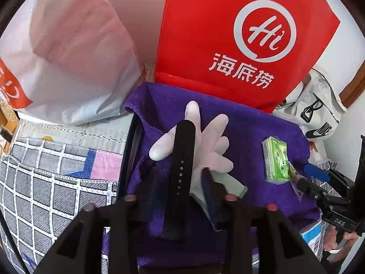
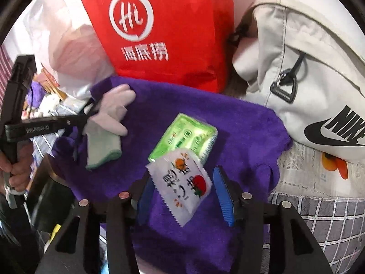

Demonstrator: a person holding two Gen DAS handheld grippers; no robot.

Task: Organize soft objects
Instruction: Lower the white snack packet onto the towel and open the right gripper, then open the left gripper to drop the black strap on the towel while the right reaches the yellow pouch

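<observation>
Scene: we work over a purple towel (image 1: 251,132) with a red bag (image 1: 228,34) at 12 o'clock and a white backpack (image 2: 308,68) at 2 o'clock in the right wrist view.
Left gripper (image 1: 180,180): jaws part-open, straddling a black strap (image 1: 182,171) that lies across a white glove (image 1: 205,141). No pad presses on either, as far as we can tell.
Right gripper (image 2: 184,196): jaws wide, blue pads either side of a white sachet (image 2: 182,182), clear of it. The sachet lies on the towel, overlapping the near corner of a green tissue pack (image 2: 184,134) at 12 o'clock from it.
Glove position: towel's left part, fingers toward the bag, cuff toward us.
Risk 1: we judge the strap may get caught with the glove if the left jaws close here, because the two overlap.
Risk 2: sachet is thin and flat; pads could slide over it or pinch towel pile instead.
Risk 3: lifting the sachet could drag the tissue pack, since the two overlap.
Risk 4: both grippers sit near each other over one towel; a tug on the cloth shifts everything.
</observation>
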